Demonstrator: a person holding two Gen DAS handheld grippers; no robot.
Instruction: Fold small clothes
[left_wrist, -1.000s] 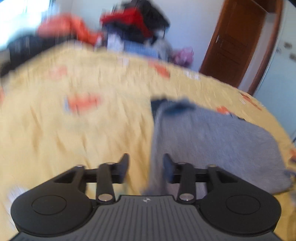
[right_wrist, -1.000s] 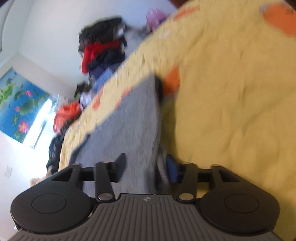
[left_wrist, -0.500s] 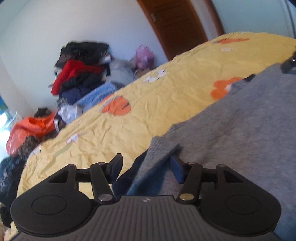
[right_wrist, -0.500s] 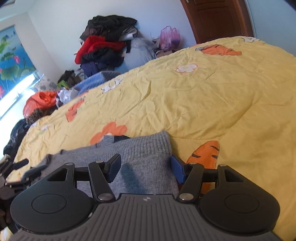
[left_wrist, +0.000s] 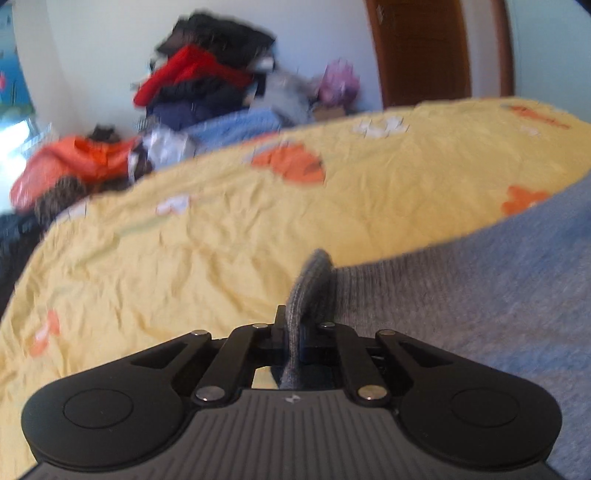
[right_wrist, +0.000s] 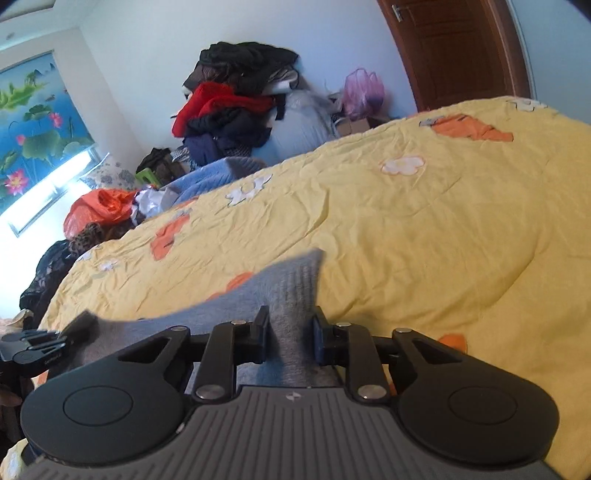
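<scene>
— Where is the grey sweater (left_wrist: 480, 295)?

— It lies on the yellow quilt (left_wrist: 184, 258) with the orange carrots on it.

— What is the left gripper (left_wrist: 290, 332) doing?

— Its two fingers are squeezed tight on a corner of the sweater. The ribbed edge sticks up between them like a little flap.

— And the right gripper (right_wrist: 290, 332)?

— Its fingers sit on each side of the other ribbed corner (right_wrist: 291, 280), with a small gap. I cannot tell if they pinch it.

— What is behind the bed?

— A big pile of clothes (right_wrist: 236, 103) by the wall, a brown door (right_wrist: 461, 48), and a pink bag (right_wrist: 360, 88).
</scene>
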